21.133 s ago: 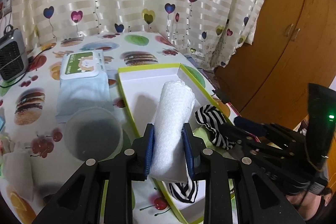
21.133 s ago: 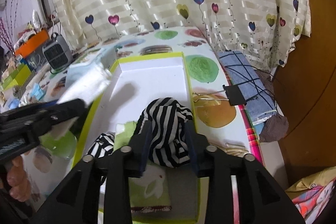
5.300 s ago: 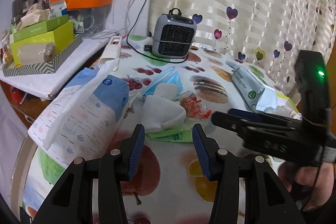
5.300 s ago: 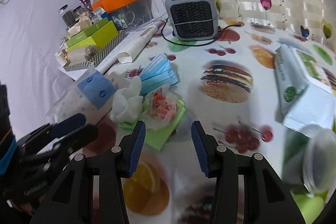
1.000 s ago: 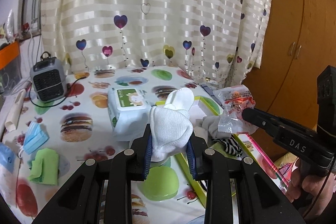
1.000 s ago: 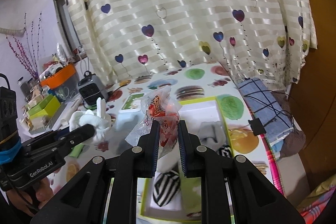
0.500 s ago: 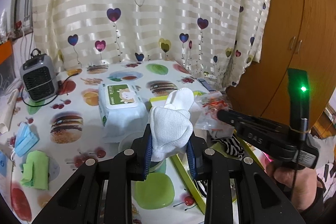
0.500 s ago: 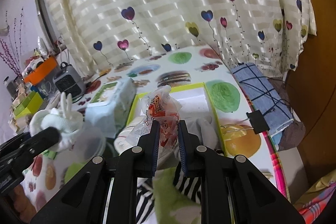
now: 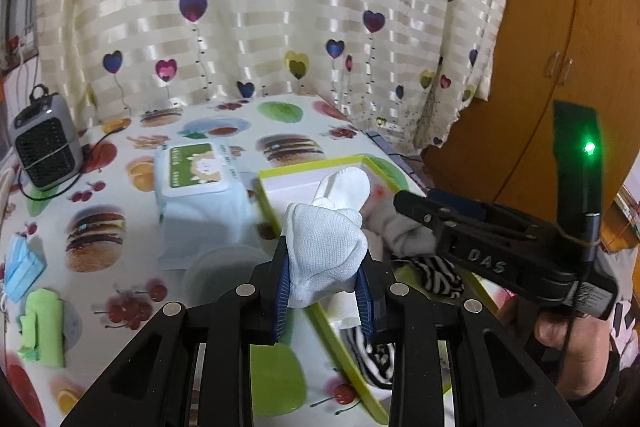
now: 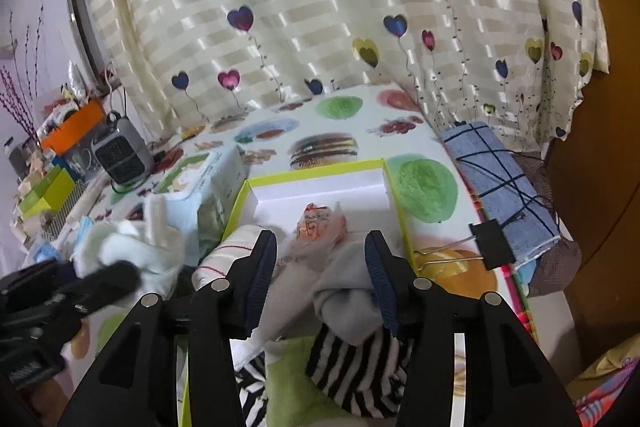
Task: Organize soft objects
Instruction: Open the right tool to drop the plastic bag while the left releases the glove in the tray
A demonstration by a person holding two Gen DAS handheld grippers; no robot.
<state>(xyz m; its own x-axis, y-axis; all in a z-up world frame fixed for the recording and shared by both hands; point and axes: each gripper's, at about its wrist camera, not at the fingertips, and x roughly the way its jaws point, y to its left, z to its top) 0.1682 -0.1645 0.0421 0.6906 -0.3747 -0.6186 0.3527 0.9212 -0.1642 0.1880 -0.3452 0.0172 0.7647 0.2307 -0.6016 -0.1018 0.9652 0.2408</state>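
Observation:
My left gripper (image 9: 323, 287) is shut on a bundle of white socks (image 9: 326, 243), held just left of the green-rimmed white box (image 9: 312, 165). In the right wrist view that sock bundle (image 10: 132, 247) shows at the left. My right gripper (image 10: 322, 267) hangs over the box (image 10: 316, 173) with its jaws opening. A clear plastic packet with an orange print (image 10: 320, 227) lies loose in the box ahead of the pads, untouched by them. Grey socks (image 10: 348, 291), striped black-and-white cloth (image 10: 356, 367) and a green cloth (image 10: 292, 383) fill the box's near end.
A wet-wipes pack (image 9: 196, 183) and a round lid (image 9: 224, 275) lie left of the box. Further left are a small heater (image 9: 44, 143), a blue face mask (image 9: 22, 267) and a green cloth (image 9: 42, 327). A blue folded cloth with a binder clip (image 10: 496, 179) lies right of the box.
The right gripper's jaws have parted and the plastic packet has dropped from them into the box. Both grippers have moved lower and closer to the box; the left still holds the white socks.

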